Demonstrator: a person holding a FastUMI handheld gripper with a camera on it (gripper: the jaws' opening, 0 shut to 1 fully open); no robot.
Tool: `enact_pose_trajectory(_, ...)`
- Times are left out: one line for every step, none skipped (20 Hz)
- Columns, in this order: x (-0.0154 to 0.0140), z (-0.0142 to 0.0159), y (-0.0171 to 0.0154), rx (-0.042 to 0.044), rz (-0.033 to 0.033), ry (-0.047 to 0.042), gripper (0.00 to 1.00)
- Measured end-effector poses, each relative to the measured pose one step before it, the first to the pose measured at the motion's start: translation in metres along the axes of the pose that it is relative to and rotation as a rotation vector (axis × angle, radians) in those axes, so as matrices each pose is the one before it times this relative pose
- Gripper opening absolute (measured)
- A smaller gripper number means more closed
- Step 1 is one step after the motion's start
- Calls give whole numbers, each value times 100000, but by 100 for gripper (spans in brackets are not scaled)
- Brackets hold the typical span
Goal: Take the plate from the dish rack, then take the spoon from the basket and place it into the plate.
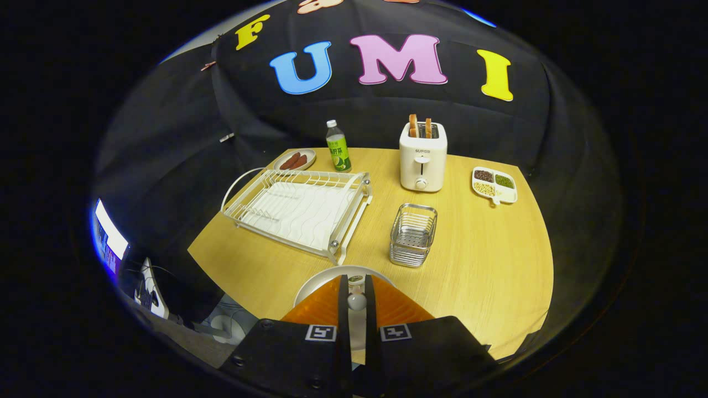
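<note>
My gripper [357, 278] hangs low over the near edge of the wooden table. Its two fingers stand close together, shut on a white spoon [357, 301], whose handle runs back down the narrow gap between them. The spoon's small bowl end pokes out just past the fingertips. Directly under the fingers lies a white plate [313, 286] flat on the table, mostly hidden by them, with its rim showing to the left and ahead. The white wire dish rack [298, 210] stands empty beyond and to the left. The metal basket [413, 235] stands empty ahead, slightly right.
At the back of the table stand a white toaster [423, 157] with two bread slices and a green-labelled bottle [338, 146]. A small plate of sausages [295, 160] lies there too. A divided dish of beans [494, 185] lies far right. The table's left edge drops off behind the rack.
</note>
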State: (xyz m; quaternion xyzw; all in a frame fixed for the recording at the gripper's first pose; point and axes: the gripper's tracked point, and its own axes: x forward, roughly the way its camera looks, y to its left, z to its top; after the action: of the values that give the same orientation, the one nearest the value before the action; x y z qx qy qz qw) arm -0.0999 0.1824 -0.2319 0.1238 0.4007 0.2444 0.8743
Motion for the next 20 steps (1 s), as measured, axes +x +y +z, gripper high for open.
enact_pose_trajectory(471, -76, 259, -1774, -200, 681, 14)
enact_pose_trajectory(615, -666, 286, -1281, 45, 597, 14)
enact_pose_trajectory(496, -469, 414, -637, 903, 397, 14)
enact_pose_trajectory(491, -595, 433, -202, 1093, 669, 14)
enact_pose_trajectory(116, -855, 305, -772, 767, 695, 14)
enact_pose_trajectory(161, -802, 179, -1530, 658, 1024, 14)
enact_pose_trajectory(249, -421, 218, -926, 521, 281, 14)
enact_pose_trajectory(61, -941, 131, -759, 797, 1728, 14)
enact_pose_trajectory(97, -1152, 106, -359, 650, 2521, 14)
enact_pose_trajectory(381, -1216, 85, -402, 611, 3023, 14)
enact_pose_trajectory(481, -1163, -79, -163, 235, 3391, 14)
enact_pose_trajectory(556, -1221, -132, 171, -169, 3231, 14)
enact_pose_trajectory(530, -1067, -119, 282, -141, 3260, 14)
enact_pose_trajectory(391, -859, -184, 37, -546, 2239, 14)
enact_pose_trajectory(331, -800, -163, -324, -391, 2088, 14)
enact_pose_trajectory(287, -572, -173, -215, -431, 1622, 14)
enact_pose_trajectory(491, -667, -251, -22, -855, 1787, 14)
enact_pose_trajectory(365, -392, -314, 316, -961, 1510, 15)
enact_pose_trajectory(273, -347, -243, 776, -979, 1049, 15)
enact_pose_trajectory(165, -177, -168, 785, -527, 713, 17)
